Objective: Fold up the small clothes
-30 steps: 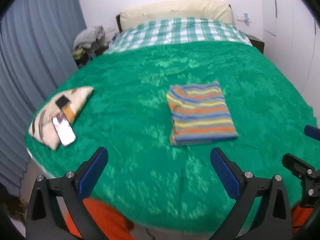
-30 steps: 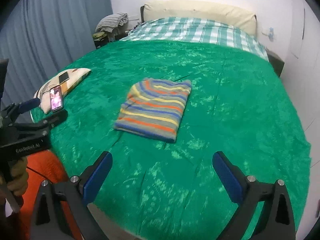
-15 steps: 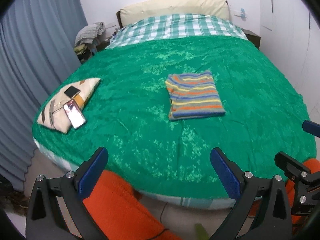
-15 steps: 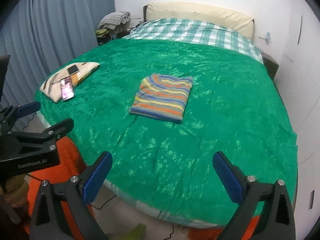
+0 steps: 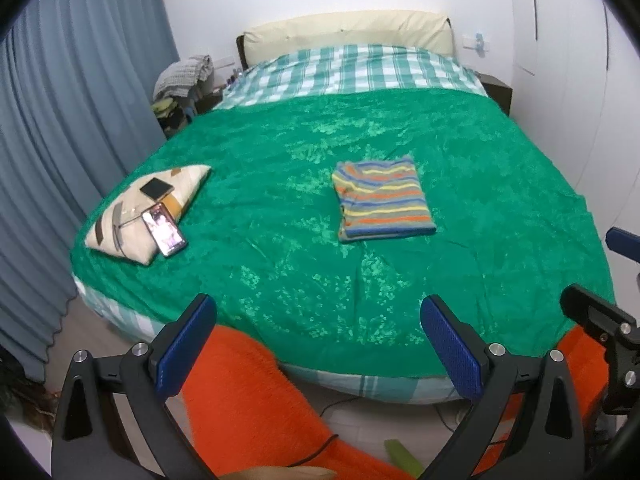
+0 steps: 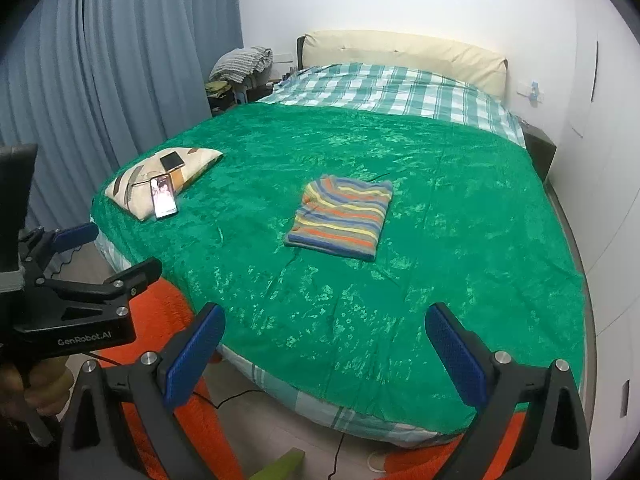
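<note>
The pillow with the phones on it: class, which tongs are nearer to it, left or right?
Left. The left tongs sit off the bed's near edge on the pillow side; the right tongs are further along that edge, past the folded striped shirt.

Even, soft indoor light; sharp centre, strong fisheye bending, dark corners.
</note>
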A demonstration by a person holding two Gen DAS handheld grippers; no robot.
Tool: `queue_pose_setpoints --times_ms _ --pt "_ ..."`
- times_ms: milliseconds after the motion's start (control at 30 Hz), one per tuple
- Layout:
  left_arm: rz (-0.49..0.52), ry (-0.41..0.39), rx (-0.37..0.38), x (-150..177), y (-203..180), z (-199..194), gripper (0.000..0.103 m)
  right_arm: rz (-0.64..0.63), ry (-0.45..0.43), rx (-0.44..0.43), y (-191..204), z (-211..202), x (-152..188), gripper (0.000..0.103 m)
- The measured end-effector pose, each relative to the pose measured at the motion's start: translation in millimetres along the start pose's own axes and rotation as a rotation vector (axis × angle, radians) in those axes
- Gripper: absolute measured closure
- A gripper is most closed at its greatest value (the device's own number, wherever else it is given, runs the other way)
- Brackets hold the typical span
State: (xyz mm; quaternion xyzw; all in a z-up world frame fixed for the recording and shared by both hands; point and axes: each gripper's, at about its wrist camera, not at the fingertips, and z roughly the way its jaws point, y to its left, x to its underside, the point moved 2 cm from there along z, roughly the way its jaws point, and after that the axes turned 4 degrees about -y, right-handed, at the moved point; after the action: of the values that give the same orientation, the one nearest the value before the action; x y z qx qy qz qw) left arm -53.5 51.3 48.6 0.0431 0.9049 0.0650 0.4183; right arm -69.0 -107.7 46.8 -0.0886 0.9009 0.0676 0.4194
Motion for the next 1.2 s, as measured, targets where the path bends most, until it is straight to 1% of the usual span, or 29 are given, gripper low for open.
queue_pose_setpoints --times_ms 133,300,400,900,1033,1100,1200 --pt "-0.004 -0.013 -0.004 1 1 -6 0.001 -0.002 -0.002 -0.001 2 -4 2 0.003" --pt "0.000 -0.009 -0.014 2 -2 -7 0.000 -0.010 0.001 0.005 2 -8 4 0.003" --pt "0.001 -0.009 -0.015 1 -3 -7 0.000 -0.009 0.002 0.007 2 -9 4 0.000" --pt "0.010 0.015 -0.015 3 -4 -3 0.000 0.015 -0.001 0.023 -4 -14 4 0.000" --pt "0.010 0.004 0.006 0 -1 -9 0.000 0.021 0.010 0.046 -6 -15 1 0.000" --pt "0.012 -0.016 0.004 -4 0 -14 0.000 0.023 0.016 0.076 -6 -18 -2 0.000" --pt "0.004 -0.026 0.006 -7 1 -17 0.000 0.036 -0.001 0.079 -5 -28 -5 0.000"
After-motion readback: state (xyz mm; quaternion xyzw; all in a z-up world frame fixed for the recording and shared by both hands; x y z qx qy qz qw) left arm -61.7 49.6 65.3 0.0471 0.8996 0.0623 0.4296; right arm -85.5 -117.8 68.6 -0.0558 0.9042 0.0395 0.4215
